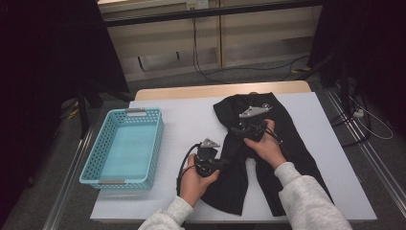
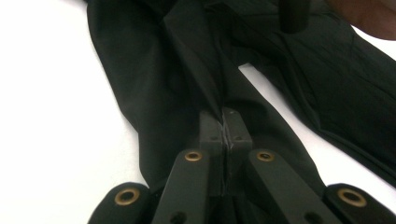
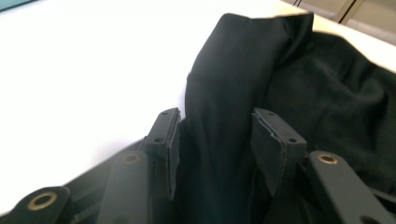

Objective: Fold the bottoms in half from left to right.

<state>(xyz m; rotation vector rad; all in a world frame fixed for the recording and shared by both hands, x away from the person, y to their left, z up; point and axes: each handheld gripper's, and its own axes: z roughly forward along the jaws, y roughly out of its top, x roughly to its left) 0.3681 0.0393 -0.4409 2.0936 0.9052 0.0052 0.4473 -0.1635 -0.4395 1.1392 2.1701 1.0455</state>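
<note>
Black trousers (image 1: 292,143) lie spread on the right half of the white table (image 1: 186,120). My left gripper (image 1: 224,163) sits at the left trouser leg, and in the left gripper view it (image 2: 225,129) is shut on a thin raised fold of the black cloth (image 2: 154,84). My right gripper (image 1: 242,129) rests higher on the garment near the waist. In the right gripper view its jaws (image 3: 217,135) stand apart with a ridge of the cloth (image 3: 224,70) rising between them, and the pads do not press on it.
A light blue perforated basket (image 1: 95,160) stands at the table's left side with nothing inside. Bare white table (image 3: 84,70) lies between it and the trousers. Cables (image 1: 249,67) run over the floor beyond the far edge.
</note>
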